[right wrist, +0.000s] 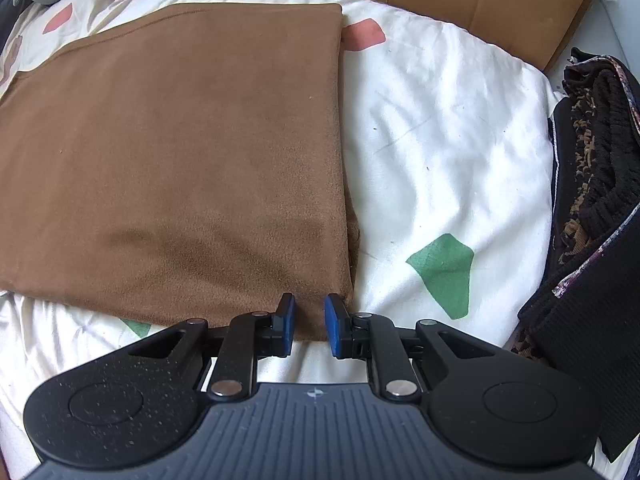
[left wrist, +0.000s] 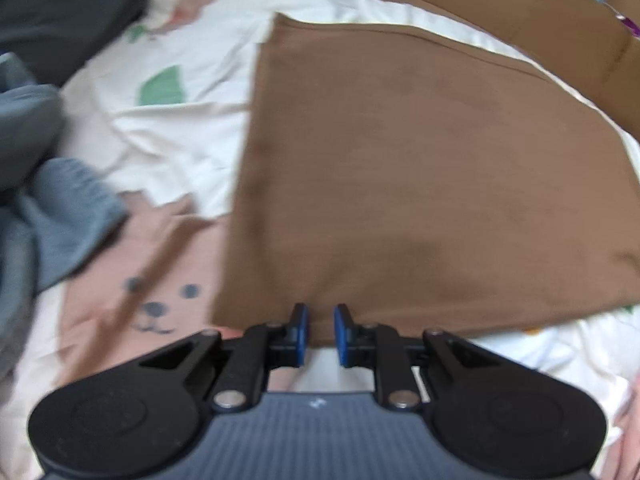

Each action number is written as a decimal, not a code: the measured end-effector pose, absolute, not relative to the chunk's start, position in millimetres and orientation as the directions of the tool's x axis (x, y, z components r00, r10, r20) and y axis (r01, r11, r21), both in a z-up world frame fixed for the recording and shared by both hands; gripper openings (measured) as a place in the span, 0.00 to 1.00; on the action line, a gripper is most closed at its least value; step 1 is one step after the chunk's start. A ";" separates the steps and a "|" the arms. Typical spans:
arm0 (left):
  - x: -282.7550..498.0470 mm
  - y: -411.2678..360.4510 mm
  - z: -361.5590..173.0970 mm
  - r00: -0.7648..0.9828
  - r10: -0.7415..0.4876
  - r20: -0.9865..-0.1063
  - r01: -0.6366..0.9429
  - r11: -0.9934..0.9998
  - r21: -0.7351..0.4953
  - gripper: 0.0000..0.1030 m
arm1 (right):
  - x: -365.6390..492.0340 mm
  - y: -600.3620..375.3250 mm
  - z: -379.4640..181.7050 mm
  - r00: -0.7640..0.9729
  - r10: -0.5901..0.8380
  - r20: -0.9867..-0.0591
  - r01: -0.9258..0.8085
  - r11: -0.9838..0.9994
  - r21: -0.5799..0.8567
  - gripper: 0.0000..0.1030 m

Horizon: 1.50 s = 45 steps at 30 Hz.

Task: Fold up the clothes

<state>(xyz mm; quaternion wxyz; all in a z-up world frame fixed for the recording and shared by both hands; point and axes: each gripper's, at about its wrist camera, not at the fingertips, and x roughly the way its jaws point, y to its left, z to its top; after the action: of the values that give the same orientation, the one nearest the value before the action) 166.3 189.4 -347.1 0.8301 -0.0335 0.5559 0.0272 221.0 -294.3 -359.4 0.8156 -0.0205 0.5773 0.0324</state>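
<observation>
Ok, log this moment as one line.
garment: brown cloth flat on bedsheet | left gripper: near edge, between jaws | right gripper: near right corner, between jaws

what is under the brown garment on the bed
The brown garment lies flat on a white printed sheet, which shows around its edges. Whatever else lies under its middle is covered and cannot be seen.

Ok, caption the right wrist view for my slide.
Right gripper straddling the near corner of the brown garment.

Both the left gripper (left wrist: 321, 330) and right gripper (right wrist: 309, 322) point steeply downward, jaws narrowly parted.
</observation>
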 end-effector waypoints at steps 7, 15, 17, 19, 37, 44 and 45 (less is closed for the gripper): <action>150.2 222.0 -337.5 0.391 0.079 -0.917 -0.204 0.979 -0.002 0.17 | 214.0 -302.9 -352.9 0.339 0.049 -0.939 -0.033 0.999 0.040 0.22; 132.9 250.1 -333.0 0.425 0.004 -0.905 -0.328 0.933 -0.150 0.28 | 196.4 -331.7 -348.4 0.366 0.165 -0.916 0.105 0.971 0.216 0.32; 131.5 256.2 -336.0 0.428 -0.025 -0.903 -0.358 0.913 -0.194 0.30 | 191.5 -340.9 -353.8 0.367 0.208 -0.907 0.154 0.948 0.280 0.37; 131.0 260.8 -338.5 0.428 -0.031 -0.903 -0.375 0.903 -0.209 0.32 | 186.7 -349.0 -360.9 0.377 0.256 -0.890 0.197 0.917 0.347 0.39; 114.4 296.8 -367.9 0.563 -0.227 -0.795 -0.449 0.724 -0.524 0.43 | 171.5 -388.4 -409.8 0.545 0.483 -0.685 0.396 0.572 0.718 0.31; 107.3 308.9 -376.0 0.622 -0.284 -0.729 -0.442 0.641 -0.627 0.35 | 167.6 -394.6 -399.2 0.577 0.513 -0.635 0.353 0.546 0.760 0.21; 107.9 309.1 -377.9 0.624 -0.297 -0.723 -0.438 0.633 -0.638 0.35 | 168.1 -394.0 -400.1 0.575 0.514 -0.636 0.351 0.547 0.760 0.21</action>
<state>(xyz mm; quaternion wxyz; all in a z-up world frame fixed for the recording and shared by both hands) 107.9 309.1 -377.9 0.7939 -0.4260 0.4315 0.0445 168.1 -394.0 -400.1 0.7510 0.4728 0.4577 0.0543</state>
